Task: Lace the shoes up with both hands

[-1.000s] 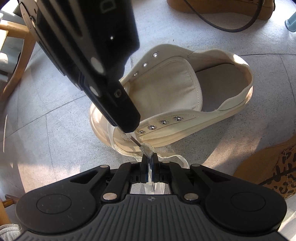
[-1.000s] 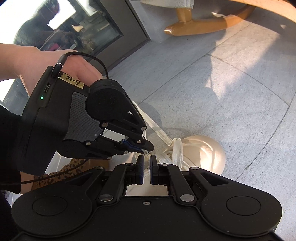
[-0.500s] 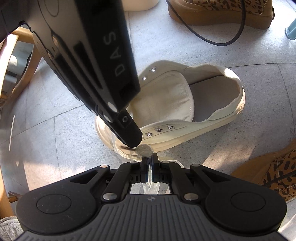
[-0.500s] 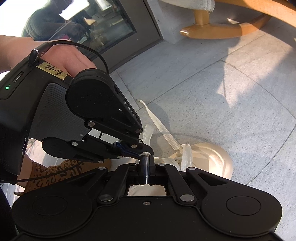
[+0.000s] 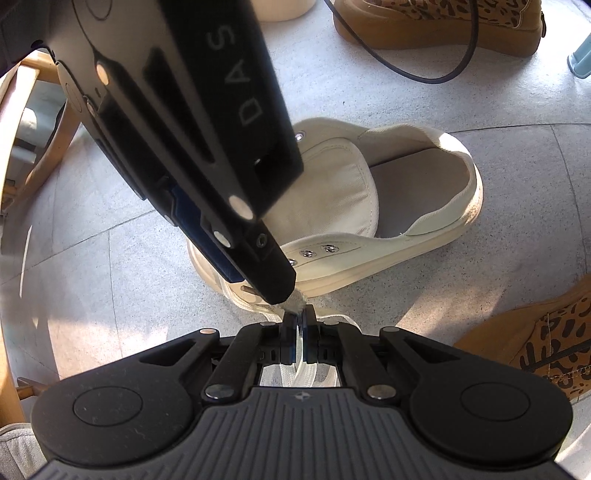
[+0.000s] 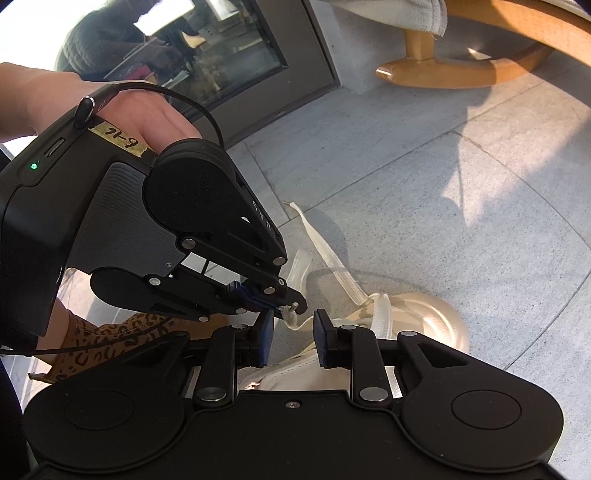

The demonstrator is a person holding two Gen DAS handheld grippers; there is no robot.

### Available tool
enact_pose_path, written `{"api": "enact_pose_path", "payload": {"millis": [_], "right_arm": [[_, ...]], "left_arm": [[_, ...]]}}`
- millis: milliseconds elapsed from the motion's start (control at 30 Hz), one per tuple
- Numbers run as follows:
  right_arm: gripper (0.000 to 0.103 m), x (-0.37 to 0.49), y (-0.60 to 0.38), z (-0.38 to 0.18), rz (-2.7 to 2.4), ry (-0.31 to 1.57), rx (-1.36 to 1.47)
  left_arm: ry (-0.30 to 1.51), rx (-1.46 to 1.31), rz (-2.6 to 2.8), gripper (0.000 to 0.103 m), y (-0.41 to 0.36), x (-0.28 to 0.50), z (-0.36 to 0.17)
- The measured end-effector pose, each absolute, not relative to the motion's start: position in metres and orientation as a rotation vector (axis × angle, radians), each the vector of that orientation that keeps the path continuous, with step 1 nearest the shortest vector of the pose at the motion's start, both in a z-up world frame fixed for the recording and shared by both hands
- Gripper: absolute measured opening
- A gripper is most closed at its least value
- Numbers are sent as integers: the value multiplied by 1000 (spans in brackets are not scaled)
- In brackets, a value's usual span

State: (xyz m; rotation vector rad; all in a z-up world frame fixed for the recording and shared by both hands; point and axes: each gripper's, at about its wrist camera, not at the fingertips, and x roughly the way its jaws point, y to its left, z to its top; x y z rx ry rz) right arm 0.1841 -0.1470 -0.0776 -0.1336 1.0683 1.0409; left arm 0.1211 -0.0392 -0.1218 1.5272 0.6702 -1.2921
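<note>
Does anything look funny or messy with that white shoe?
Yes. The cream shoe is hardly laced: several eyelets along its side are empty, and its lace trails loose over the floor near the toe. The lace's end looks frayed where the left tool pinches it.

Grey stone floor [image 5: 129, 295] under cream sneaker [image 5: 424, 236], leopard-print shoes [image 5: 443, 18].

We see a cream shoe [image 5: 369, 206] lying on the grey floor, heel toward three o'clock, its white lace [image 6: 332, 266] loose.
</note>
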Motion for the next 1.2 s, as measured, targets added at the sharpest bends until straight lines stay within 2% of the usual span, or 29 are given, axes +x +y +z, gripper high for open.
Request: {"api": "enact_pose_path", "payload": {"millis": [33, 100, 133, 200, 433, 600, 633, 667, 733, 933, 1200], "right_arm": [[21, 184, -146, -77, 1042, 1066, -133], [3, 185, -145, -78, 1045, 1075, -133], [2, 186, -145, -78, 1046, 1080, -131], [2, 185, -146, -78, 1048, 1085, -122], [2, 185, -154, -80, 1033, 1094, -88], [2, 189, -153, -80, 1043, 1102, -50], [2, 189, -153, -79, 1045, 1103, -41], [2, 189, -153, -79, 1046, 1104, -34], [2, 189, -153, -79, 1043, 1105, -35], [2, 190, -156, -84, 1027, 1124, -21], [2, 189, -157, -89, 1020, 1138, -15]], "left_arm": [[664, 1526, -1295, 2, -40, 120, -121], [665, 1521, -1297, 2, -40, 120, -121], [667, 1517, -1295, 4, -41, 120, -121], [687, 1489, -1286, 6, -41, 123, -120], [811, 1234, -1281, 25, -36, 135, -104], [860, 1053, -1230, 25, -36, 149, -95], [871, 1039, -1221, 23, -37, 150, -95], [878, 1029, -1213, 15, -38, 151, -96], [889, 1020, -1196, 6, -37, 153, -97], [927, 949, -1175, 1, -33, 158, -92], [950, 941, -1150, 0, -35, 159, -93]]}}
